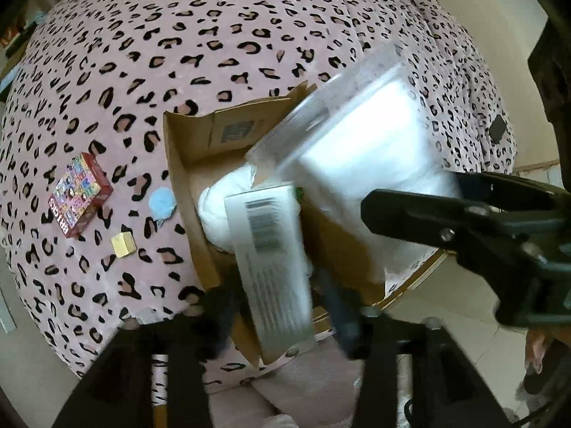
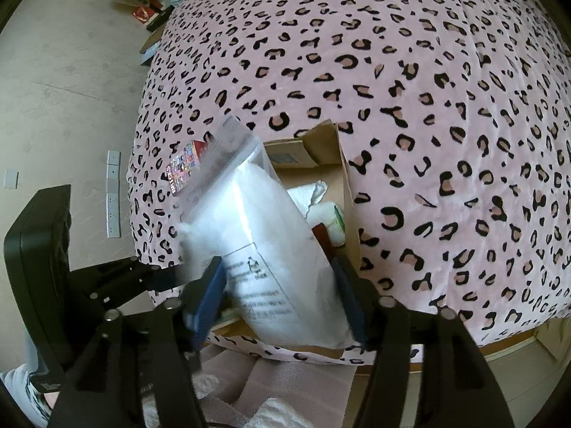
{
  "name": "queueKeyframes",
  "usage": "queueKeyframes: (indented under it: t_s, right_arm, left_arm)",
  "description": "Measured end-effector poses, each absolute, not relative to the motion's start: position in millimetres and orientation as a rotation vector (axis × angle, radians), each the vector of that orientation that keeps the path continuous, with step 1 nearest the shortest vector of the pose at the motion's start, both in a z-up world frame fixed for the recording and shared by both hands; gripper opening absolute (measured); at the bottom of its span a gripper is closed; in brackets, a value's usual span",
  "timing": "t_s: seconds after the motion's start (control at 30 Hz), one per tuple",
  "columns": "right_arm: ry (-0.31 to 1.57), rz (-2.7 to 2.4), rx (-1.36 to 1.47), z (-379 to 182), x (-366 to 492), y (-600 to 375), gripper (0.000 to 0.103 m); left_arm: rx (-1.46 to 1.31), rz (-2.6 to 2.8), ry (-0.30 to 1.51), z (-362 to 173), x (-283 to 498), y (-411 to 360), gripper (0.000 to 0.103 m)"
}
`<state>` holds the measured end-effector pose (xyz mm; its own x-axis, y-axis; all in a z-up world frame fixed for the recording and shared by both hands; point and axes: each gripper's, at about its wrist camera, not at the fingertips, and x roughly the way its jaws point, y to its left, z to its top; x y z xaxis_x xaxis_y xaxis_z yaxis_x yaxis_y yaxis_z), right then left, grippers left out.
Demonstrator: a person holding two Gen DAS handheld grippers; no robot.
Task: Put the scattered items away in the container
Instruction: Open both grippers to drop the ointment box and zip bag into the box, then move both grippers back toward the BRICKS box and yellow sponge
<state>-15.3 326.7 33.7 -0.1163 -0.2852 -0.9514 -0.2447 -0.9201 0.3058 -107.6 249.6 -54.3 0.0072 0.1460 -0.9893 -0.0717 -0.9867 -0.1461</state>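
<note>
A cardboard box point(image 1: 185, 149) lies open on the leopard-print bed, also in the right wrist view point(image 2: 344, 164). My left gripper point(image 1: 278, 306) is over the box with a white barcoded carton point(image 1: 271, 260) between its blurred fingers; whether it grips is unclear. My right gripper point(image 2: 282, 299) has its blue pads on either side of a clear zip bag of white stuffing point(image 2: 257, 242), over the box; the bag shows in the left wrist view point(image 1: 360, 149). White cloth items point(image 2: 326, 214) lie in the box. A red brick box point(image 1: 80, 196), blue pompom point(image 1: 162, 203) and yellow cube point(image 1: 123, 244) lie on the bed.
The pink leopard bedspread point(image 2: 428, 107) covers the bed. Beige floor with a power strip point(image 2: 113, 196) lies left in the right wrist view. A fan base and boxes point(image 2: 142, 7) stand at the far bed corner.
</note>
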Motion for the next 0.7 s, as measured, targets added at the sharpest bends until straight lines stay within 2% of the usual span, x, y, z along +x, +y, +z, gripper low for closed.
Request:
queueKeyframes:
  t_s: [0.2, 0.7]
  right_arm:
    - [-0.573, -2.292, 2.082, 39, -14, 330, 0.082]
    - [-0.479, -2.296, 2.115, 41, -3, 306, 0.083]
  left_arm:
    - [-2.124, 2.137, -0.051, -49, -103, 240, 0.06]
    - [-2.158, 2.192, -0.056, -39, -82, 205, 0.06]
